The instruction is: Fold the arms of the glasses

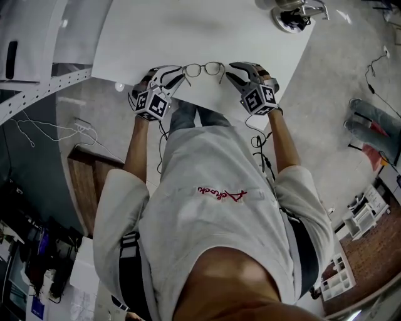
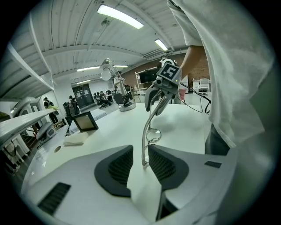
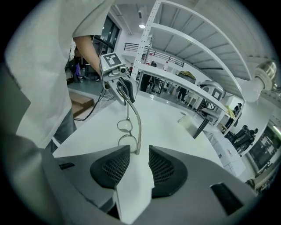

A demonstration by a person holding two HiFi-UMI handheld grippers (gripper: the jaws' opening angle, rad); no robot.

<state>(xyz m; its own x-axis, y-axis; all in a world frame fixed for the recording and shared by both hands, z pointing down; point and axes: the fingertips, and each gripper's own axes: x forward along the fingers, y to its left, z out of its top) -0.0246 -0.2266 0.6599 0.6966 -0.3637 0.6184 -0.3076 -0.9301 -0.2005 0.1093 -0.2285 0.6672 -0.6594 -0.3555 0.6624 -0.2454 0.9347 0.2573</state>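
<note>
Thin metal-rimmed glasses (image 1: 204,69) lie on the white table (image 1: 156,37) near its front edge, lenses side by side. No arm sticks out from the frame in the head view. My left gripper (image 1: 178,76) stands at the glasses' left end and my right gripper (image 1: 233,74) at their right end. In the left gripper view, the end of the glasses (image 2: 151,134) lies in the gap of the open left gripper (image 2: 140,162). The right gripper view shows the other end of the glasses (image 3: 125,127) between the open right gripper's (image 3: 139,160) pads.
The person's body stands right against the table's front edge. Farther back on the table are a dark-framed panel (image 2: 85,121), a folded white cloth (image 2: 75,139) and a robot arm's base (image 1: 294,15). Shelving (image 3: 189,44) runs along one side.
</note>
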